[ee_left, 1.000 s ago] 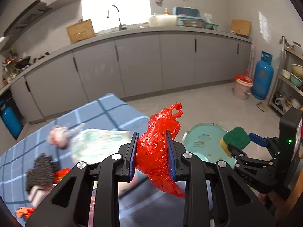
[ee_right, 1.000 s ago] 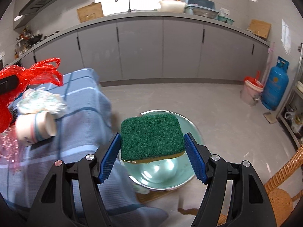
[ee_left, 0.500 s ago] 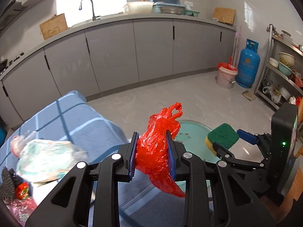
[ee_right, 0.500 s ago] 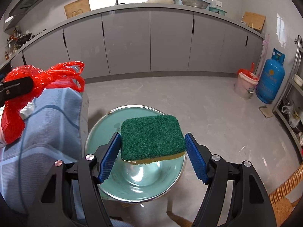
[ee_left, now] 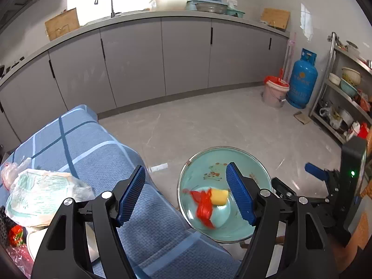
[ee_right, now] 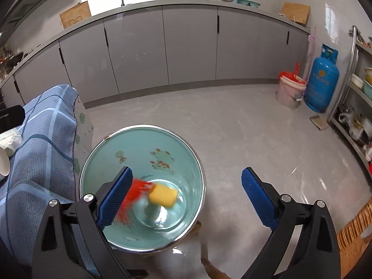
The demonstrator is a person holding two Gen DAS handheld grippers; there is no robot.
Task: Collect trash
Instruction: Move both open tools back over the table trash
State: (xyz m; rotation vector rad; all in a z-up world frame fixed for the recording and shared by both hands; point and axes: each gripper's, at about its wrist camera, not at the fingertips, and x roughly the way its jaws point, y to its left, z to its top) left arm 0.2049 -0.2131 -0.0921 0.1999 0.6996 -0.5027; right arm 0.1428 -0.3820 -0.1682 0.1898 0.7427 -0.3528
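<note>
A teal basin (ee_left: pixel 209 162) (ee_right: pixel 104 160) stands on the floor beside the blue checked table (ee_left: pixel 88 144) (ee_right: pixel 37 139). A red plastic bag (ee_left: pixel 203 204) (ee_right: pixel 134 189) and a sponge, yellow side up (ee_left: pixel 219 196) (ee_right: pixel 164 195), are in the basin, both blurred. My left gripper (ee_left: pixel 186 194) is open and empty above the table edge and the basin. My right gripper (ee_right: pixel 186 195) is open and empty above the basin. More trash lies on the table at the left: a crumpled white-green bag (ee_left: pixel 41 193) and a small red piece (ee_left: pixel 15 234).
Grey cabinets (ee_left: pixel 186 53) line the far wall. A bucket (ee_left: pixel 275 91) and a blue gas cylinder (ee_left: pixel 302 79) stand at the right, by a metal shelf rack (ee_left: pixel 344 97). A wicker chair (ee_right: pixel 355 227) is at the lower right. The grey floor (ee_right: pixel 232 121) lies between.
Both grippers have opened. The red bag left my left gripper and the sponge left my right gripper; both have dropped into the basin. Both views swung right, over the basin.
</note>
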